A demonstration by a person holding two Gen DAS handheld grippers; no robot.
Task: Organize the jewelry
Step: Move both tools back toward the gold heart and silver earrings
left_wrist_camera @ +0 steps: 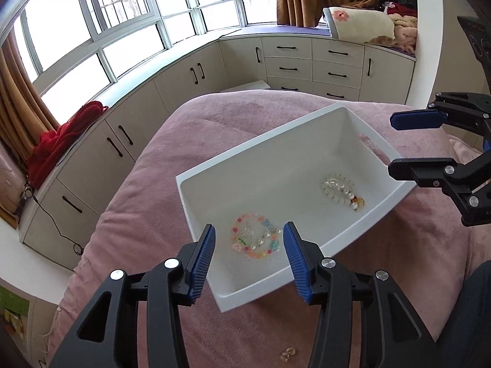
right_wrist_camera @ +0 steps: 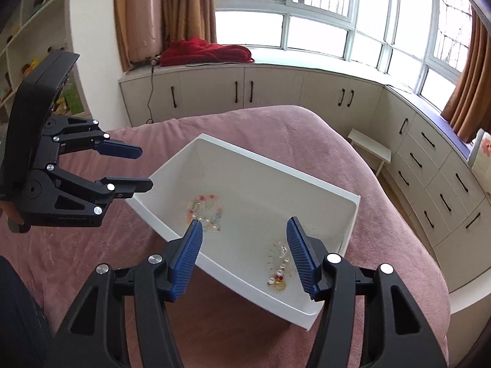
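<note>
White plastic bin (left_wrist_camera: pixel 307 153), colourful bead bracelet (left_wrist_camera: pixel 256 240), pearl bracelet (left_wrist_camera: pixel 342 191) inside

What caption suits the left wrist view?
Open left gripper above white bin holding colorful bracelet and pearl bracelet.

Both tools share one build: the left tongs (left_wrist_camera: pixel 248 242) and the right tongs (right_wrist_camera: pixel 244 236) are matte black plastic linkages with triangular cut-outs, joined by round silver screw heads. Each finger ends in a blue ribbed rubber pad (left_wrist_camera: pixel 204 260), long and flat. Small pale lettering, too small to read, runs along the lower body of the left tool in the right wrist view.
</note>
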